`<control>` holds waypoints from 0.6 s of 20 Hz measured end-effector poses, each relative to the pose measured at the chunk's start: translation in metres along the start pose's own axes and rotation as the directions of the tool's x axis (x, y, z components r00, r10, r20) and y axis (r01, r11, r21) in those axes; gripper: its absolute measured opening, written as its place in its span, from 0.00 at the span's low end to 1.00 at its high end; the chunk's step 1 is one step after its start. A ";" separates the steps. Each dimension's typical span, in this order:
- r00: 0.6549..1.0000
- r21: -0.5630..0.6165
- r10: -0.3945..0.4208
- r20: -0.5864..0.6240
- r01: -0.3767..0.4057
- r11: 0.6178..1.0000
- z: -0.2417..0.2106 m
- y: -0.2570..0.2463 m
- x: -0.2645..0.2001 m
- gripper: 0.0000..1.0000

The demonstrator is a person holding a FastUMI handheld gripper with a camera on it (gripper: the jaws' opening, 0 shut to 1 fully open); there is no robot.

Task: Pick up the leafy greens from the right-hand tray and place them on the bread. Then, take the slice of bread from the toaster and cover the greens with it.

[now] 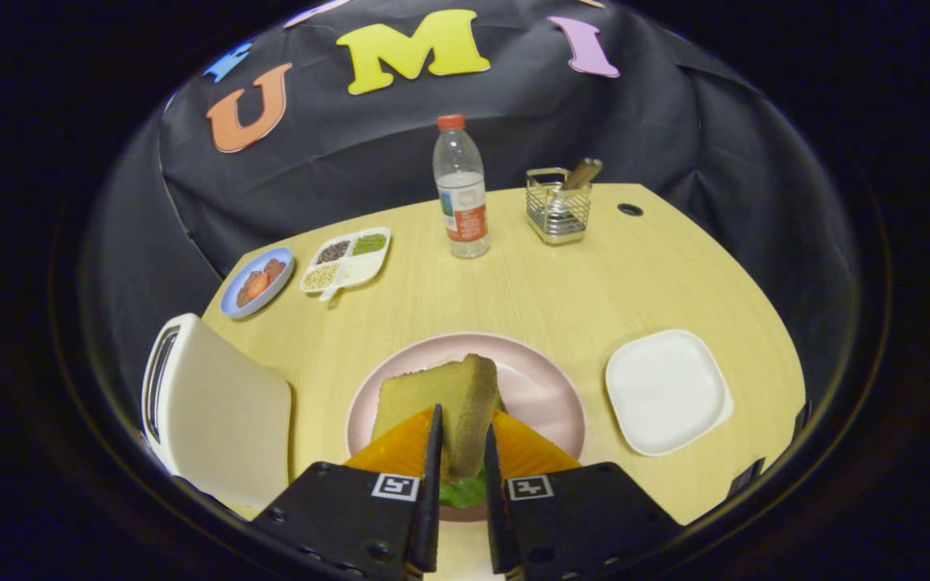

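Tool [462, 452] clamped on the bread slice [441, 403] over greens [462, 490] at 6 o'clock; covering step, next lower and release.

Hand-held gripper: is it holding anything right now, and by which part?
Yes. The hand-held gripper is shut on the thick tan slice of bread, pinching its brown crust edge, over the round pink plate.

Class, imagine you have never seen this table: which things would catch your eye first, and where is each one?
First, the slice of bread held upright between the tool's two fingers, over the pink plate, with leafy greens showing beneath it. Next, the white toaster stands beside the plate on one side and an empty white tray lies on the other. Beyond them stands a clear bottle with an orange cap.
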State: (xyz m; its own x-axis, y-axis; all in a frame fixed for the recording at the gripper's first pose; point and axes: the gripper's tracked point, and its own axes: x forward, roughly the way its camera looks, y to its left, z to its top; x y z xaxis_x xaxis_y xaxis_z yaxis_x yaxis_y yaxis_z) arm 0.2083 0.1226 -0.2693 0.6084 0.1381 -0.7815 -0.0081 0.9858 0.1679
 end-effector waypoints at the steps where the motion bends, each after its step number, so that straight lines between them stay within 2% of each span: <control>1: 1.000 0.005 0.002 -0.005 -0.002 1.000 -0.002 -0.003 0.003 0.33; 6: 0.999 0.056 -0.019 -0.040 0.021 0.998 -0.014 -0.017 0.017 0.34; 7: 0.999 0.053 -0.023 -0.035 0.024 0.998 -0.014 -0.018 0.019 0.45; 12: 0.997 0.015 -0.075 0.013 0.075 0.997 -0.015 -0.023 0.018 0.63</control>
State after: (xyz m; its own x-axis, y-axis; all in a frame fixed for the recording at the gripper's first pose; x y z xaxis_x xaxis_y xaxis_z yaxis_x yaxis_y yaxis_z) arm 0.2071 0.1040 -0.2963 0.6177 0.0622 -0.7839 0.0495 0.9918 0.1177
